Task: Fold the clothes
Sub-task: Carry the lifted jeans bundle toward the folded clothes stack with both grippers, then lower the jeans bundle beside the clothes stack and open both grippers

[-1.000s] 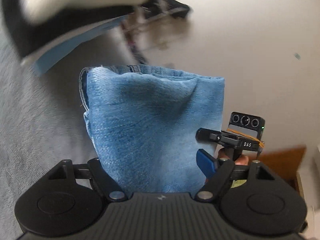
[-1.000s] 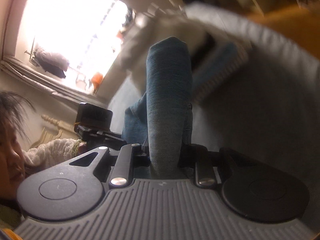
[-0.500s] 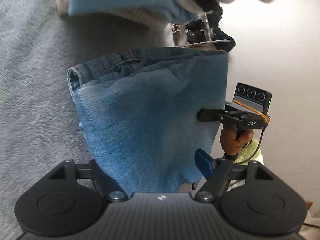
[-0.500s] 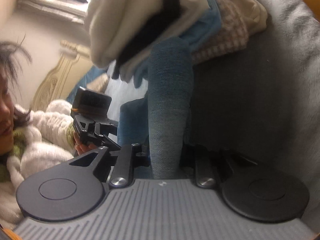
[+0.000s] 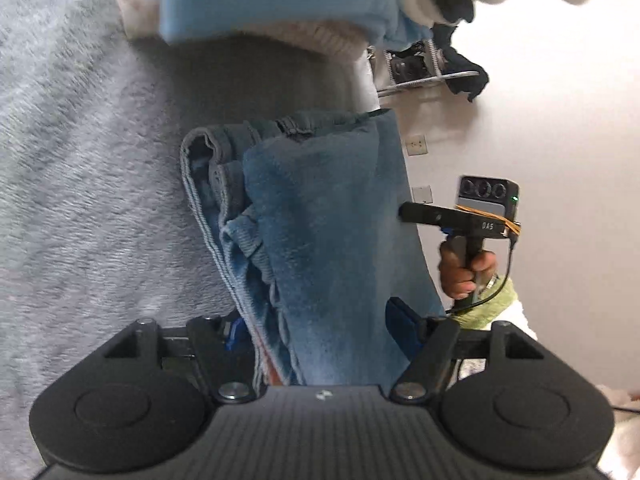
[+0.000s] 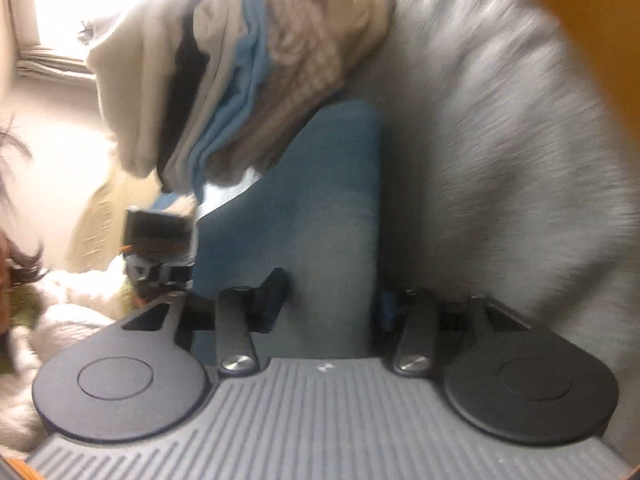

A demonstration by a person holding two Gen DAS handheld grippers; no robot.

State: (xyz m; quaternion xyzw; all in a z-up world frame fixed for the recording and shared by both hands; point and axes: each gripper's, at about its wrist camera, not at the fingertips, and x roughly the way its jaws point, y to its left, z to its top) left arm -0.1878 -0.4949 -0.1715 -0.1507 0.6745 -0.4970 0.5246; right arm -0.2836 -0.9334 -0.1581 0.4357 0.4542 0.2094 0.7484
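Jeans (image 6: 332,216) lie between opening right hand-held gripper (image 6: 330,308) jaws.

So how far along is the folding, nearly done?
Partly. A stack of folded clothes already sits on the grey blanket. In hand are the folded jeans: they lie between the fingers of both the left gripper and the right gripper, whose jaws are opening. Left to do: let go of the jeans and set them by the stack. Whether more clothes wait is not visible.
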